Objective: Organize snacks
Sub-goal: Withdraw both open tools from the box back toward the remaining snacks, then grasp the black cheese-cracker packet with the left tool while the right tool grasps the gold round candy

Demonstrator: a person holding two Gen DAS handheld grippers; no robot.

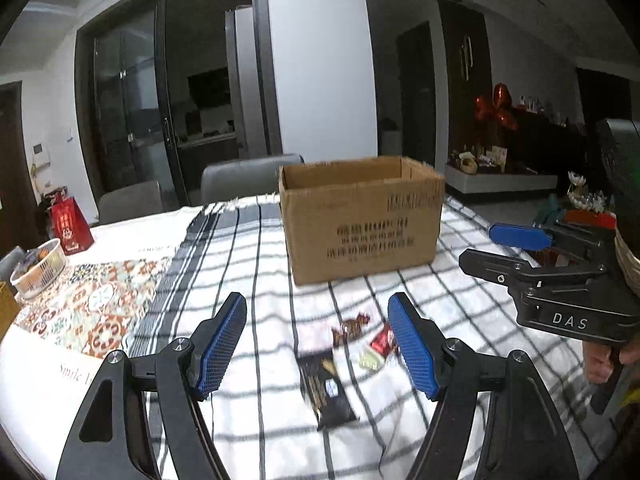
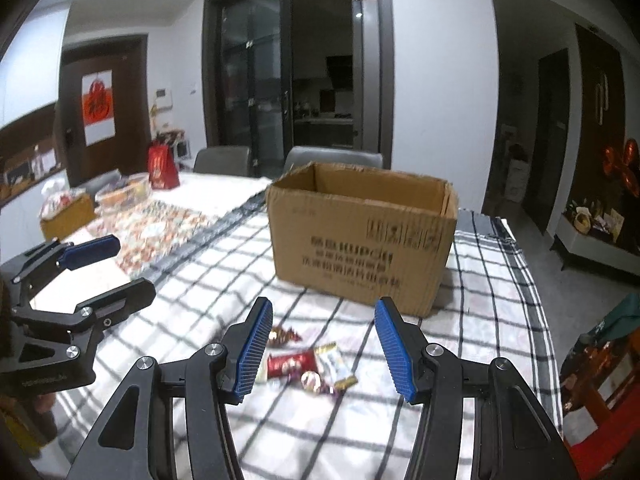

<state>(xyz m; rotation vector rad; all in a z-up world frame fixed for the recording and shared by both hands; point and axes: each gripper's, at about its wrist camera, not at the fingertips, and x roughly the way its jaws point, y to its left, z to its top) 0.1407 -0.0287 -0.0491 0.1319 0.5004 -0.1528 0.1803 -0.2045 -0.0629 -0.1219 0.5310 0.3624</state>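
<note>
Dining-room setup with dark glass doors at the back, and a long table covered by a checked cloth, so pretty homey. Landmark is the open cardboard box sitting upright on the cloth, no flaps in the way, printed text on its front. Snacks are all on the cloth in front of the box, on the near side: a dark packet lies closest to the camera, and between it and the box there's a red wrapper, a brown twist-wrapped candy and a pale little sachet, all loosely bunched and a bit blurry, so can't read any labels. Left gripper hangs over that bunch in front of the box with its blue pads spread wide and nothing pinched between them. Right gripper is also in front of the box, over the same candies, tongs gaping with a moderate gap and holding nothing. From the left view the right one sits off to the box's right, near side. Left of the box, further along the table, there's a white basket and a red bag. Two grey chairs stand behind the box.
</note>
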